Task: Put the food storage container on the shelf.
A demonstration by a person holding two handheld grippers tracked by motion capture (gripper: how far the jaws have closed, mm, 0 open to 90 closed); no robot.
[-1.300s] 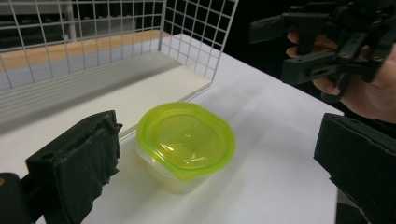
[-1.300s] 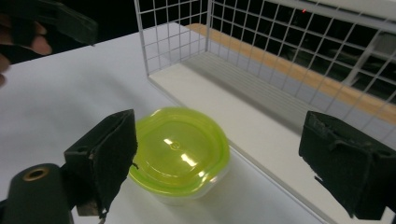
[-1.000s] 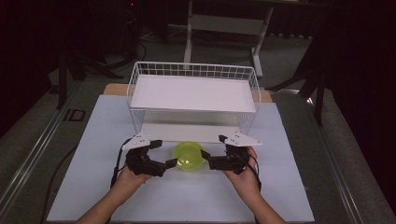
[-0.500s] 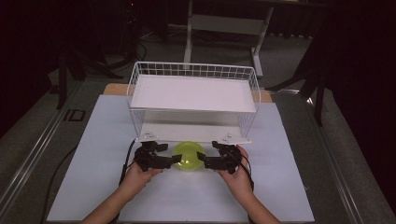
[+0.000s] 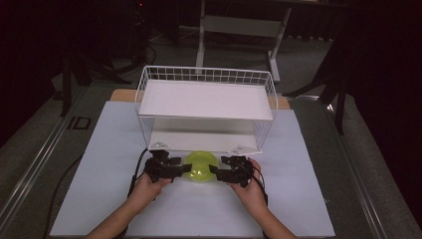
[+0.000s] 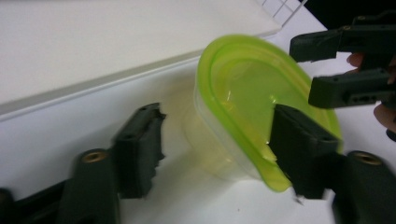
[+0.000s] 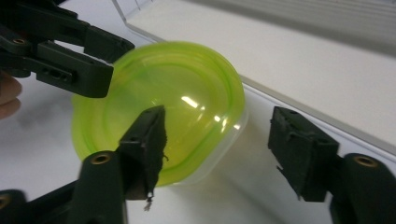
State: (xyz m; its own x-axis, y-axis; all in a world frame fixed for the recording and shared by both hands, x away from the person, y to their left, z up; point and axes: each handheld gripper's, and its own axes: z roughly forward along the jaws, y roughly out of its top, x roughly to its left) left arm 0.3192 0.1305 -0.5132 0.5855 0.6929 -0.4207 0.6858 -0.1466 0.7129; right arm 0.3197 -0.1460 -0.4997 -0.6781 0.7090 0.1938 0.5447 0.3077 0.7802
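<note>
Just in front of the wire rack [image 5: 206, 107] sits the green-lidded container [image 5: 201, 166]; left gripper [image 5: 175, 170] and right gripper [image 5: 219, 173] flank it, both spread, unclenched. Likely step: closing on it, then lifting.

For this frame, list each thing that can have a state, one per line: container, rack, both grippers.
Container: green lid on, resting on the table, in front of the rack.
Rack: upright, both shelves bare.
Left gripper: open, jaws at the container's left edge.
Right gripper: open, jaws at the container's right edge.
</note>
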